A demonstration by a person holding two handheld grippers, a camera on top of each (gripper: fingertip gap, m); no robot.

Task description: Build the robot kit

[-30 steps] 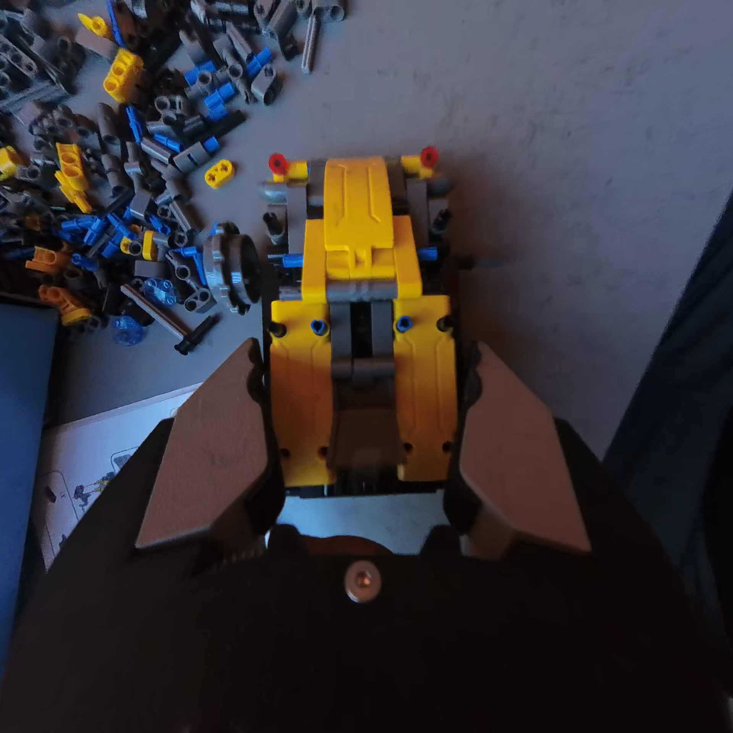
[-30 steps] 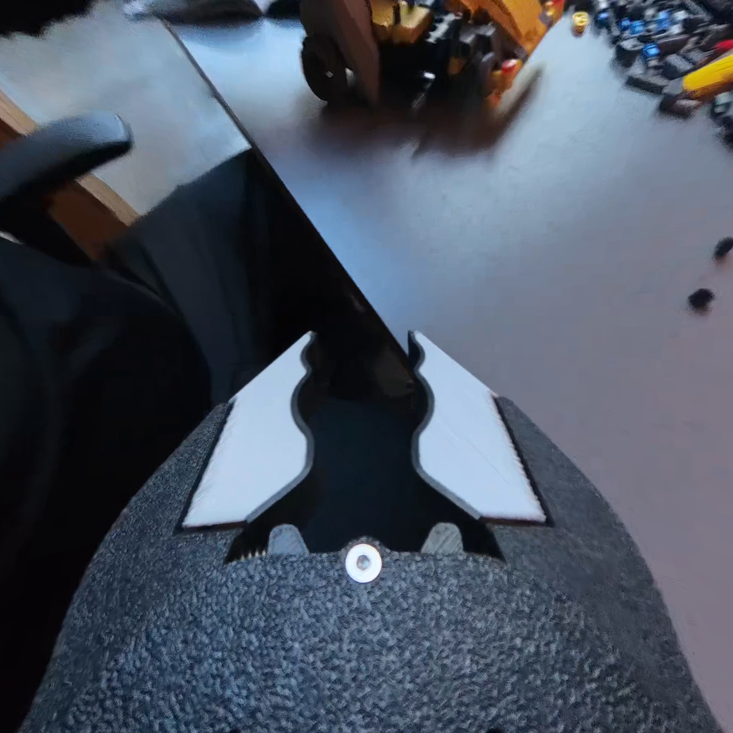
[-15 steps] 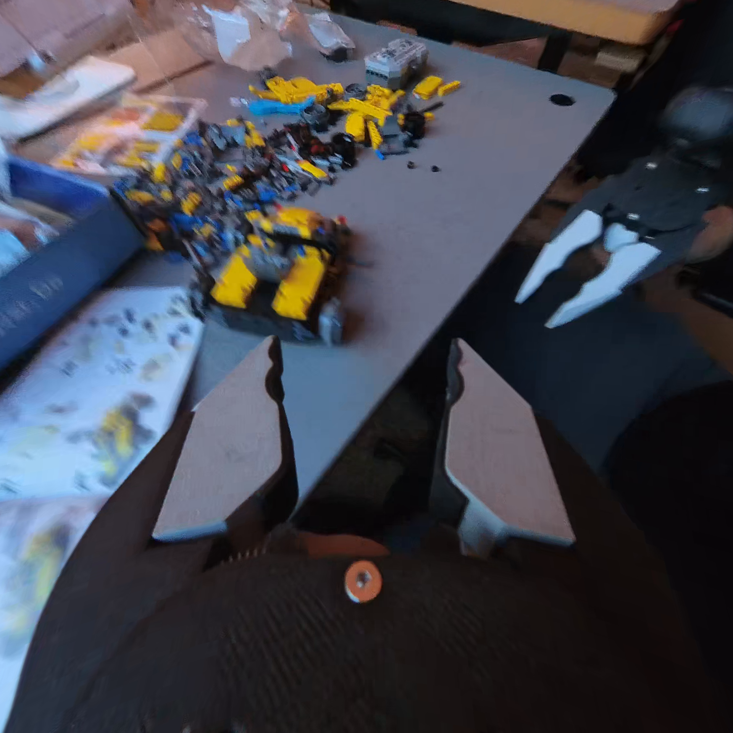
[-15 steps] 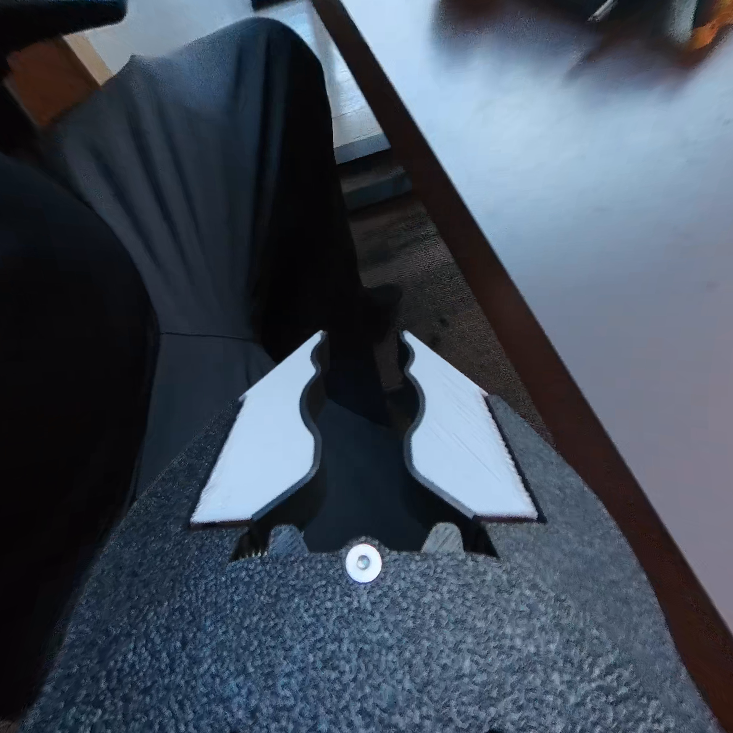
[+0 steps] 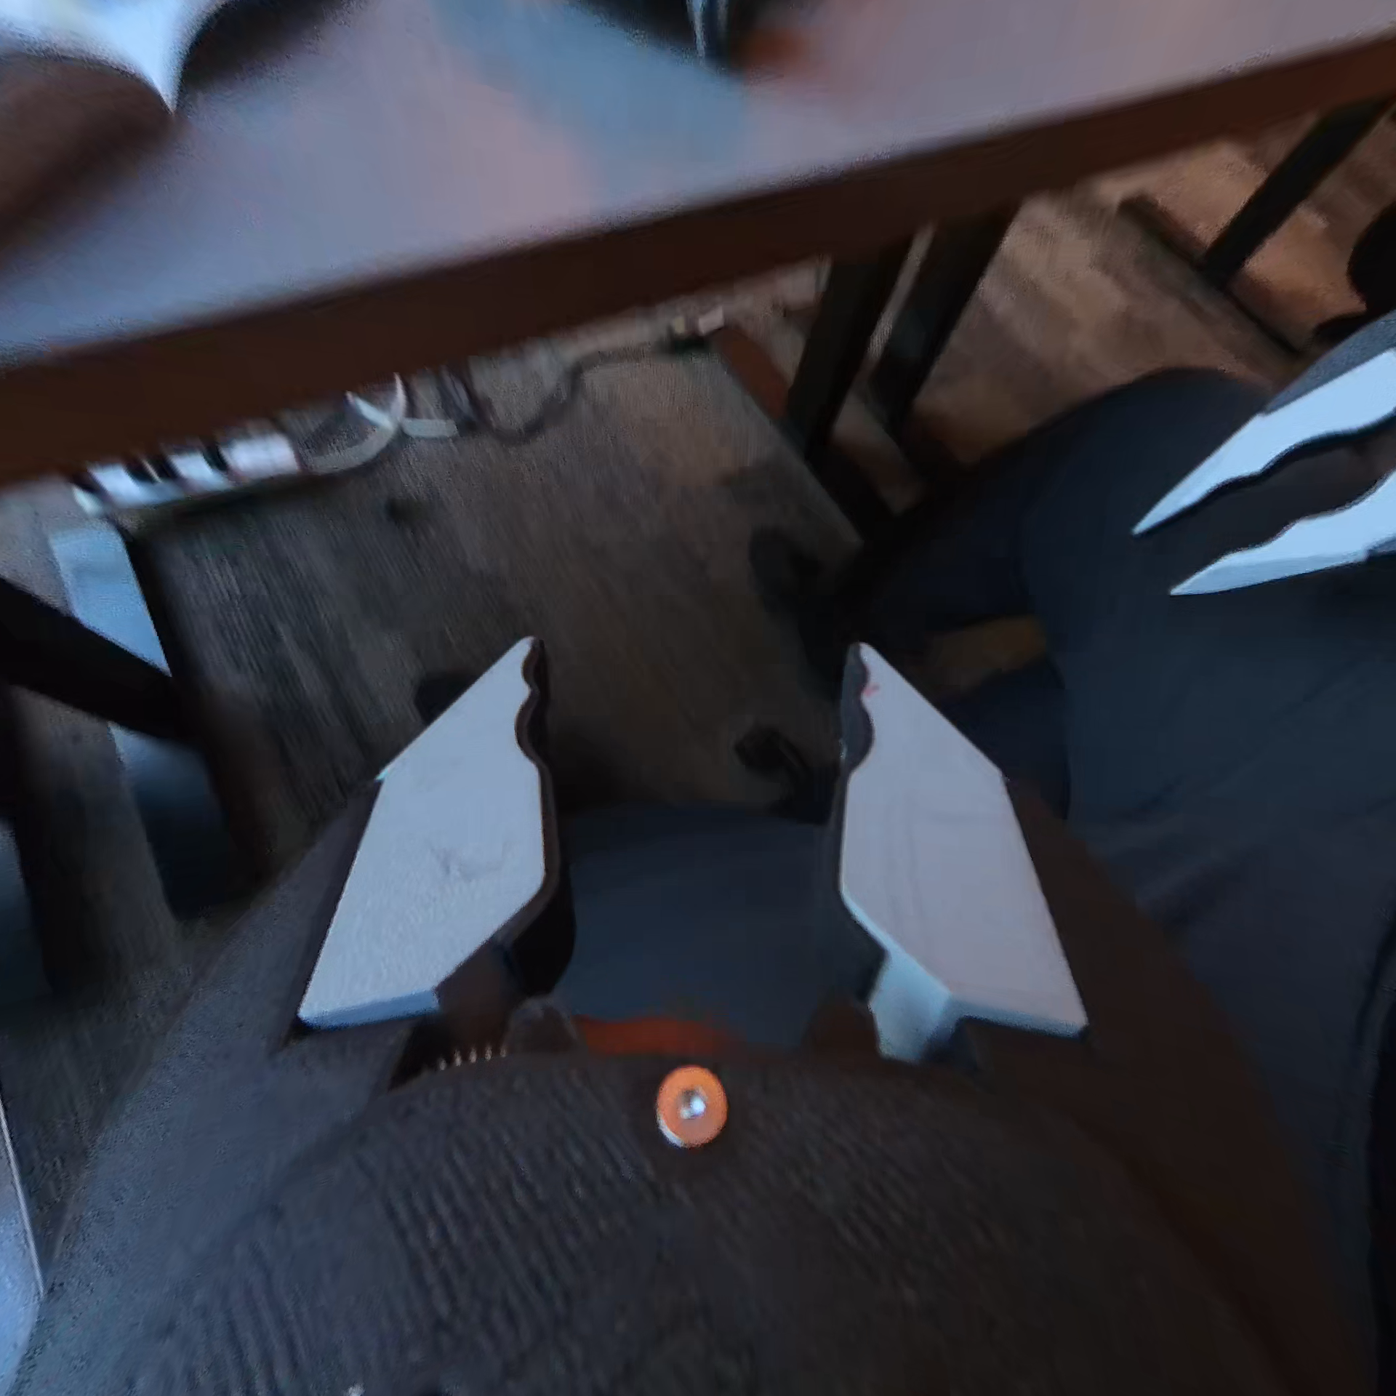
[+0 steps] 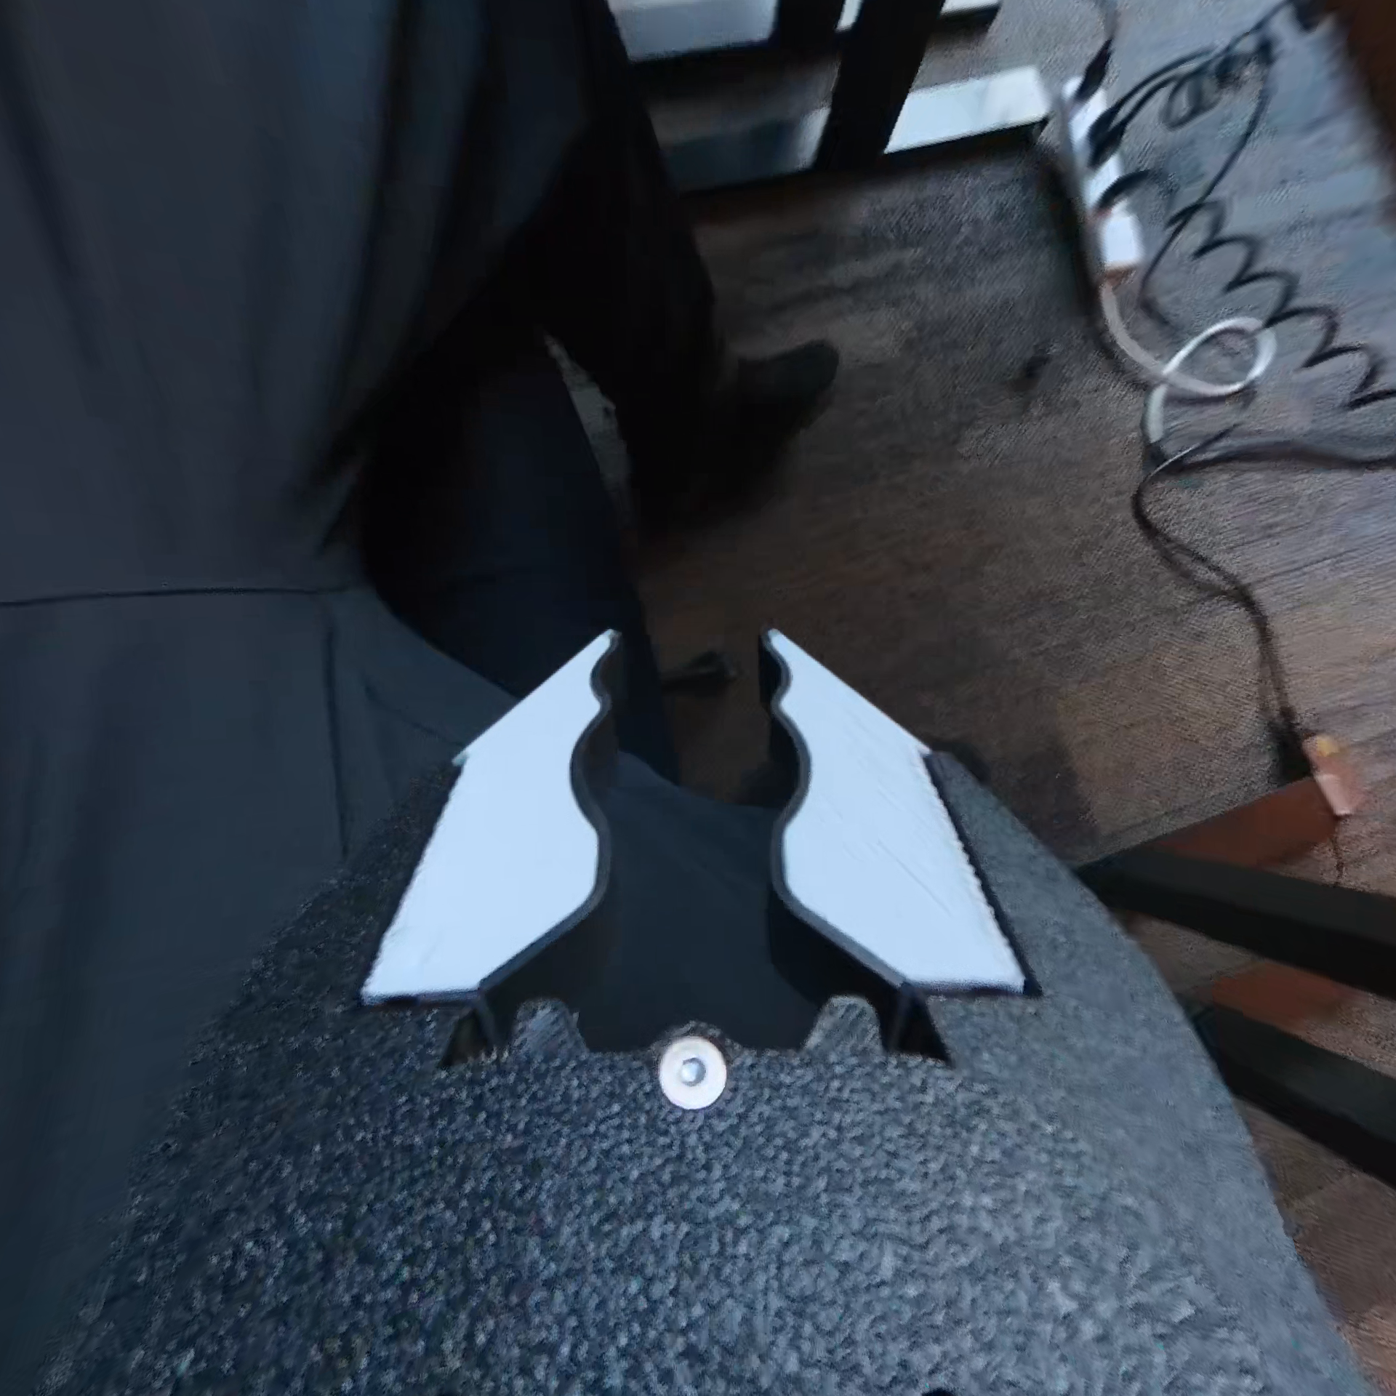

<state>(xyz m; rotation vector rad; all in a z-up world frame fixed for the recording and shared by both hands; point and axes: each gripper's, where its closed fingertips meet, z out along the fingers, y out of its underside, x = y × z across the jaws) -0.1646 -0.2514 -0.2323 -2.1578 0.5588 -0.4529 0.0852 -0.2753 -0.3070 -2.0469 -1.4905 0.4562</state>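
My left gripper (image 5: 699, 665) is open and empty. It hangs below the table edge (image 5: 680, 219), over the person's dark-trousered lap (image 5: 718, 899) and the carpet. My right gripper (image 6: 689, 651) is open and empty, held over the person's lap (image 6: 189, 453) and pointing down at the floor. The right gripper also shows at the right edge of the left wrist view (image 5: 1277, 491). The brick model and the loose parts are out of both views.
Black table legs (image 5: 846, 393) stand under the table. A white power strip (image 6: 1088, 159) and tangled cables (image 6: 1209, 362) lie on the brown carpet (image 6: 944, 453). A dark shoe (image 6: 786, 378) rests on the floor. More black bars (image 6: 1246, 906) cross at the lower right. There is about 25 centimeters between the tips of the two grippers.
My left gripper let go of the yellow brick model, pulled back off the table and dropped below its edge. My right gripper also swung away from the table down toward the lap and floor.
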